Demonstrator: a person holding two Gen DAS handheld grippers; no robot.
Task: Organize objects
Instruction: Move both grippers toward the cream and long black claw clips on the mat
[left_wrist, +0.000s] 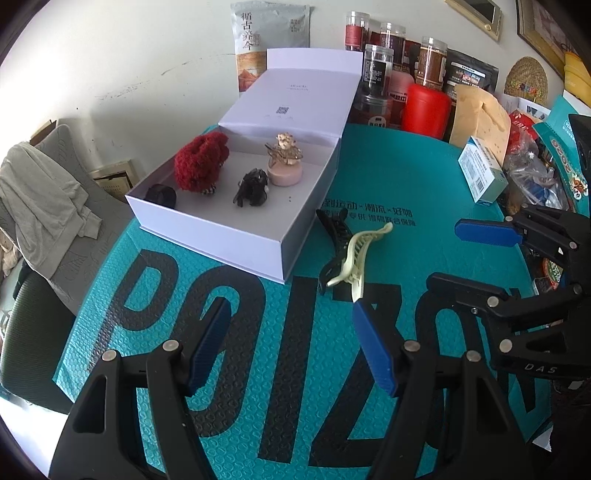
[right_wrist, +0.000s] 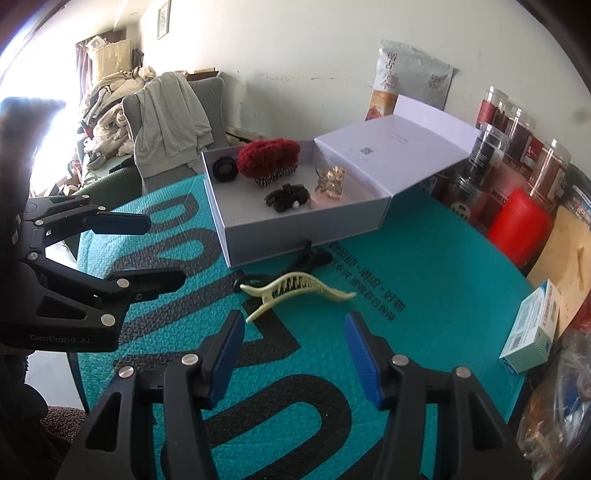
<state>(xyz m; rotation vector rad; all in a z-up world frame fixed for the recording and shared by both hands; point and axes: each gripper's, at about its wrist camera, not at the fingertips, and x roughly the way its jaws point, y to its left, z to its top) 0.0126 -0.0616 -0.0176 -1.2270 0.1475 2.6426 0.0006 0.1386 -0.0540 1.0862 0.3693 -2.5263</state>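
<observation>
**Two clips outside the box**

Both grippers, left (left_wrist: 291, 343) and right (right_wrist: 293, 354), hover spread and empty over the teal POIZON mailer (left_wrist: 258, 369). Cream claw clip (right_wrist: 295, 290) overlaps black clip (right_wrist: 308, 258) beside the white box (left_wrist: 236, 243), which holds a red scrunchie (left_wrist: 201, 162).

white wall (right_wrist: 295, 55) behind, kinda scuffed, grey chair (right_wrist: 173, 125) with a hoodie dumped on it at 10 o'clock, bright window (right_wrist: 22, 74) glare far left

We see an open white box (left_wrist: 236, 236) holding hair accessories — a cream claw clip (left_wrist: 356, 254) lies beside it on our teal mat (left_wrist: 258, 350)
</observation>
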